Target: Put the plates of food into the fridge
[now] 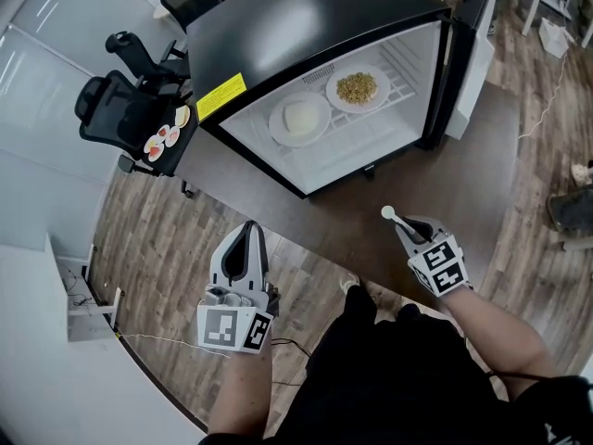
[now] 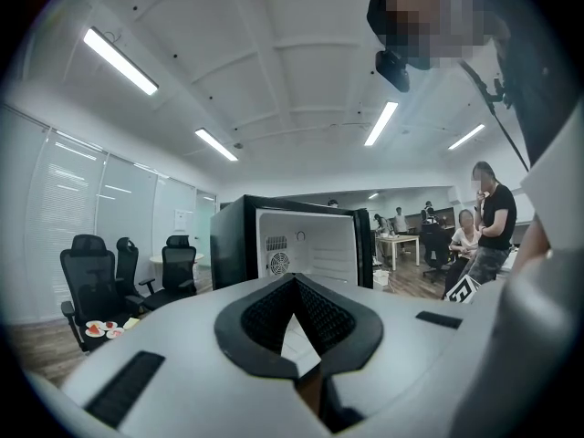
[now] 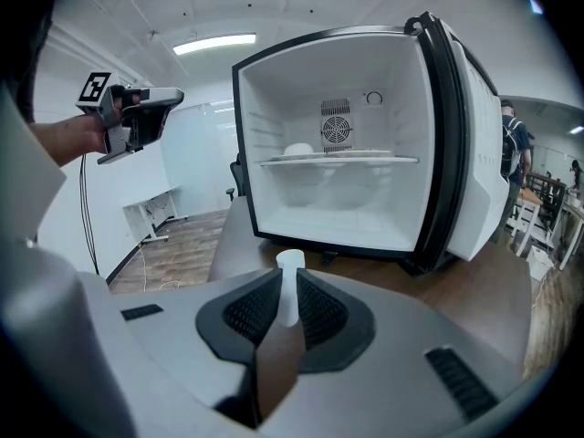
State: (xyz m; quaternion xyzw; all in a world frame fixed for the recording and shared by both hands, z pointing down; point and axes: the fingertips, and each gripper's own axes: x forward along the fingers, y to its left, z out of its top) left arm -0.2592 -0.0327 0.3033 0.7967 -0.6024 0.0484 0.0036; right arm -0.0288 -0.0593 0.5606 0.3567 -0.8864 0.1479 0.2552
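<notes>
The black fridge (image 1: pixel 315 26) stands with its door (image 1: pixel 473 54) swung open. On its wire shelf sit two plates, one with white food (image 1: pixel 300 118) and one with yellowish food (image 1: pixel 357 88). A third plate of food (image 1: pixel 165 139) rests on an office chair seat at the left and also shows in the left gripper view (image 2: pixel 102 328). My left gripper (image 1: pixel 252 230) is shut and empty, level, well short of the fridge (image 2: pixel 292 245). My right gripper (image 1: pixel 408 228) is shut on a small white peg (image 3: pixel 290 286) and tilts down toward the fridge (image 3: pixel 347 162).
The fridge sits on a brown tabletop (image 1: pixel 417 174). Black office chairs (image 1: pixel 130 100) crowd the left side. A white desk (image 1: pixel 37 341) is at the lower left, with cables on the wood floor. People stand and sit in the background (image 2: pixel 493 217).
</notes>
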